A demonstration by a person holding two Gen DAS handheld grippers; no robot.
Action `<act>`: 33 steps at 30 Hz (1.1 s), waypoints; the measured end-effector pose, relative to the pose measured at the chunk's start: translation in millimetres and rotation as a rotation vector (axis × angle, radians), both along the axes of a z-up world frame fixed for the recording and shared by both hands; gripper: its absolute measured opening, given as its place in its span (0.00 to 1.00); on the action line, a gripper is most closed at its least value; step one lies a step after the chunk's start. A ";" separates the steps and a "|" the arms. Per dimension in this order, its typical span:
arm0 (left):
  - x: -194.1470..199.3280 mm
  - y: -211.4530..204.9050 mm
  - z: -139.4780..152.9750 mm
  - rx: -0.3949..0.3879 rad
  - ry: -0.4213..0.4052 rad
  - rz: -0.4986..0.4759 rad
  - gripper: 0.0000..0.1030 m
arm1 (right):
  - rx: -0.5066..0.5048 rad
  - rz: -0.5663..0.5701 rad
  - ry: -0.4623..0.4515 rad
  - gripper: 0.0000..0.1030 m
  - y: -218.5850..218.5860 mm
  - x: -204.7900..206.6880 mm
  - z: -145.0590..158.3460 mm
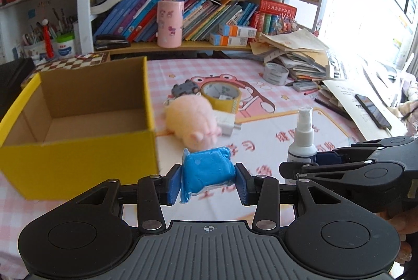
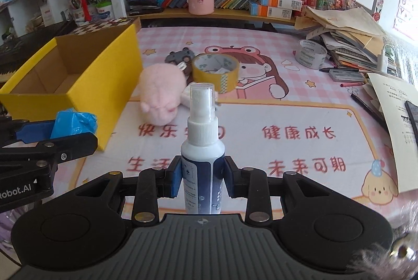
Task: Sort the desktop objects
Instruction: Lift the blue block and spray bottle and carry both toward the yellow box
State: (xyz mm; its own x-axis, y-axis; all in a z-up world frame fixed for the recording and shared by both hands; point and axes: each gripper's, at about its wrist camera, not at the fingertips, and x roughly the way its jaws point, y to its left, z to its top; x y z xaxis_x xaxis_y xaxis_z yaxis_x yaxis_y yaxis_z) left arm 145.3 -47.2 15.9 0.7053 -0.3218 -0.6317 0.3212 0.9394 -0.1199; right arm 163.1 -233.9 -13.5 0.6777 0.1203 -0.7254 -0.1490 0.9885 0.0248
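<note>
Desk mat (image 2: 261,112) | yellow box (image 1: 78,123) empty | left gripper (image 1: 207,182) jaws grip blue packet (image 1: 206,171) | right gripper (image 2: 202,176) jaws grip spray bottle (image 2: 202,149)

The open box (image 1: 78,157) is showing yellow outside and plain brown cardboard inside. The soft packet (image 1: 206,171) is looking bright blue. The plush toy (image 2: 159,94) is pale pink. The spray bottle (image 2: 202,149) is white with a dark blue label. The table (image 2: 300,110) is wearing a pink checked cloth with red characters.
</note>
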 end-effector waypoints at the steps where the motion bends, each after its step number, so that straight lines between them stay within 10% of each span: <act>1: -5.8 6.0 -0.6 -0.003 0.001 -0.004 0.40 | -0.006 0.001 -0.003 0.29 7.1 -7.0 -0.3; 33: -111.2 131.0 -1.2 -0.034 -0.007 0.157 0.40 | 0.006 0.185 0.005 0.29 139.5 -114.1 -7.6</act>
State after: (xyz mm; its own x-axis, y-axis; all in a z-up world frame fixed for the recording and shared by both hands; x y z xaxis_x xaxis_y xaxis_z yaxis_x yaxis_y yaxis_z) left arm 34.0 83.8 14.7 0.7529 -0.2285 -0.6171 0.1717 0.9735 -0.1510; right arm 48.9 -94.3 -21.1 0.6397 0.2473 -0.7277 -0.3284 0.9440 0.0321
